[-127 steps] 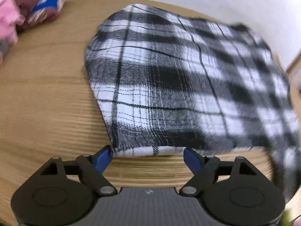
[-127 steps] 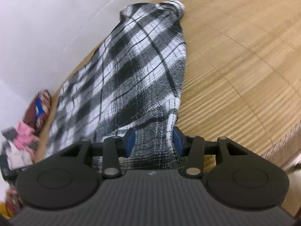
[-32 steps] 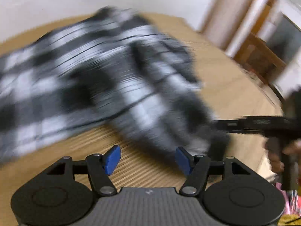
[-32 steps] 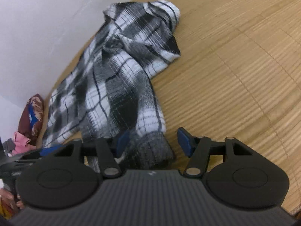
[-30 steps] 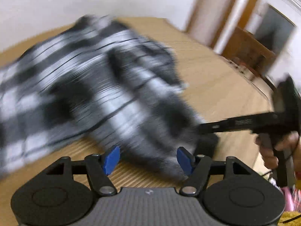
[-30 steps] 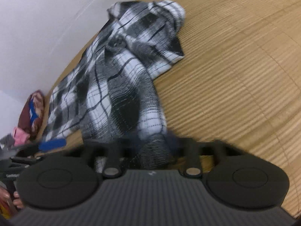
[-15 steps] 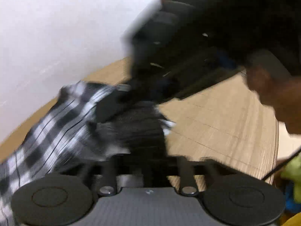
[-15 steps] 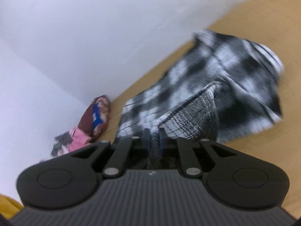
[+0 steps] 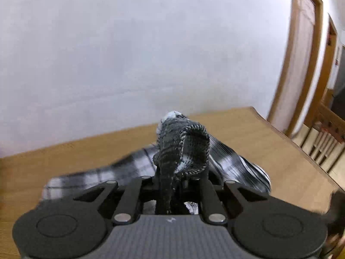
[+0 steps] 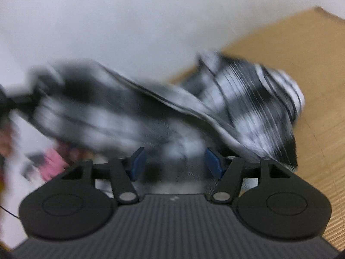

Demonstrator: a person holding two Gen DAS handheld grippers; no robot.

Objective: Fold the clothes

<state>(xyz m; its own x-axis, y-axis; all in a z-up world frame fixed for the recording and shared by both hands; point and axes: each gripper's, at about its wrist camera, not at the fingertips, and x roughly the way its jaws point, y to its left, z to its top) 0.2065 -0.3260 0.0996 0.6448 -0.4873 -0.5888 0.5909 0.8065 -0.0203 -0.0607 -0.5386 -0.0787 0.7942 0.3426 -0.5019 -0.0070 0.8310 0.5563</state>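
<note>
1. On the table [image 9: 269, 142], the plaid shirt [image 9: 235, 159] lies bunched by the wall, with 1 end lifted clear of the wood. Left tool [image 9: 172, 183]: jaws nearly closed, pinching a gathered fold of shirt that stands up between the fingers. Right tool [image 10: 173, 161]: jaws opening, blue pads [image 10: 135, 164] apart, cloth lying between them but no pad pressing on it.

2. Risk: slip from the left tool. The pinch looks narrow and takes a rolled edge only; the hanging weight of the shirt could pull that edge out.

3. Risk: snag on the right tool. Cloth drapes across its fingers; if the tool pulls back before the cloth drops free, it could drag the shirt and spoil the lay.

4. Risk: a twisted fold. With 1 hold only, the shirt is likely to hang as a rope, not flat. Laying it down like that would trap creases.

5. Risk: shirt off the table. Its far bunch sits near the table corner in the left wrist view; a sideways swing could carry it over the edge.

6. Risk: clutter. Pink cloth [image 10: 51, 164] lies at left in the right wrist view, blurred; a low sweep could catch it.
</note>
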